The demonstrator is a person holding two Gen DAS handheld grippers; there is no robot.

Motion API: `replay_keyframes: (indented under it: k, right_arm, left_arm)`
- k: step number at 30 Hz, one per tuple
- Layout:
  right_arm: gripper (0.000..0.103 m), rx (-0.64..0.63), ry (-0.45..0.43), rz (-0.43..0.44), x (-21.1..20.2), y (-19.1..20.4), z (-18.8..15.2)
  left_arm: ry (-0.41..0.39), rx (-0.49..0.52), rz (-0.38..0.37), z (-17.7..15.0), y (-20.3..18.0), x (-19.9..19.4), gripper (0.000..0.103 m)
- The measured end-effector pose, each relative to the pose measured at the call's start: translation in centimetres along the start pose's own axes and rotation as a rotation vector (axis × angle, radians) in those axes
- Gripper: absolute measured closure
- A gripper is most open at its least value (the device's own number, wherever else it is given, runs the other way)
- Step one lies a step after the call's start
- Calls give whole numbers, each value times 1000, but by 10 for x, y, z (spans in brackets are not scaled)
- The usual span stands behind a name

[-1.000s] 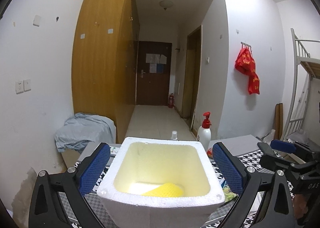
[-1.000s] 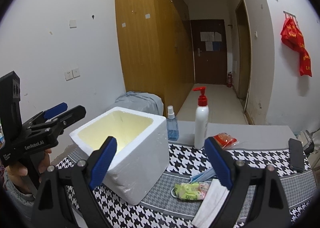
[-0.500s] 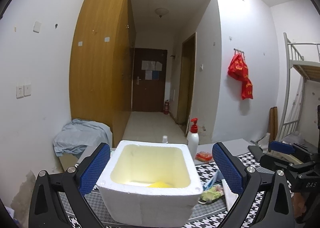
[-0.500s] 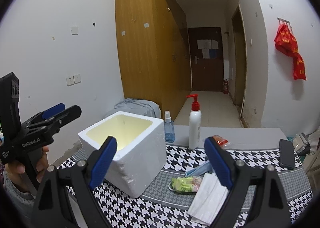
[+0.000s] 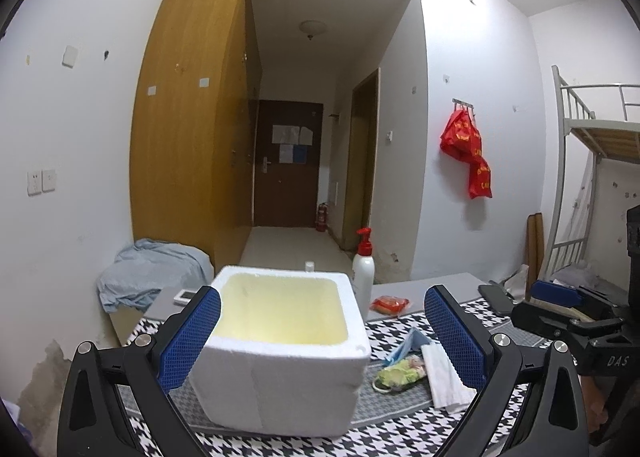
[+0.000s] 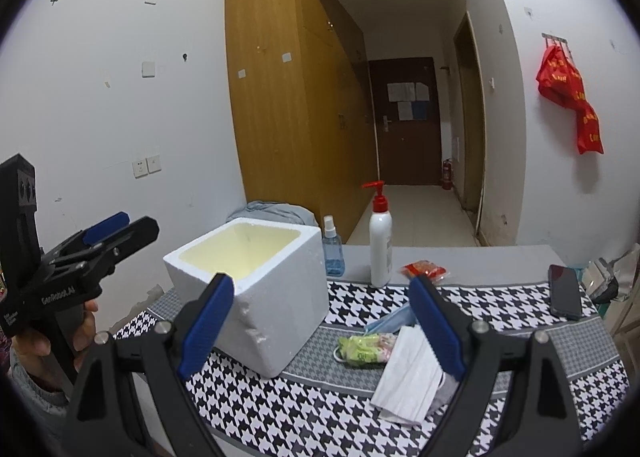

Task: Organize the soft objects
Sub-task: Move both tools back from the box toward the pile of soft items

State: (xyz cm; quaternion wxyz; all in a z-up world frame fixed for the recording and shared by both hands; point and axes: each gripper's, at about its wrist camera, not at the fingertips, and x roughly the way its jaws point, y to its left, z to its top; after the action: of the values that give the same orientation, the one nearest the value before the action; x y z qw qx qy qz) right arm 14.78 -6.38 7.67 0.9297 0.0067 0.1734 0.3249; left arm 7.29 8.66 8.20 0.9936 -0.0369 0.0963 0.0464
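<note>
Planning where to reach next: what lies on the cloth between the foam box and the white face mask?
In the right wrist view, a green patterned mask lies between the foam box and the white face mask, with a blue mask just behind it.

Black frames with silver screws are seen on the left gripper (image 5: 322,331) and right gripper (image 6: 322,319). Blue textured pads (image 6: 206,327) are fitted inside the fingers. White lettering is printed on the left gripper's side.
</note>
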Motion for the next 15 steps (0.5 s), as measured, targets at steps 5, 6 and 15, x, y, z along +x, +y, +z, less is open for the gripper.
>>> replay_keyframes:
  k: [5, 6, 15]
  right_arm:
    - [11, -6, -11, -9, -7, 2, -11]
    - [11, -9, -15, -20, -8, 3, -13]
    - [11, -20, -22, -38, -9, 2, -32]
  left_arm:
    - [-7, 0, -1, -11, -3, -6, 1]
    - [-6, -4, -3, -13, -3, -6, 1]
    - [-5, -3, 15, -42, -4, -6, 1]
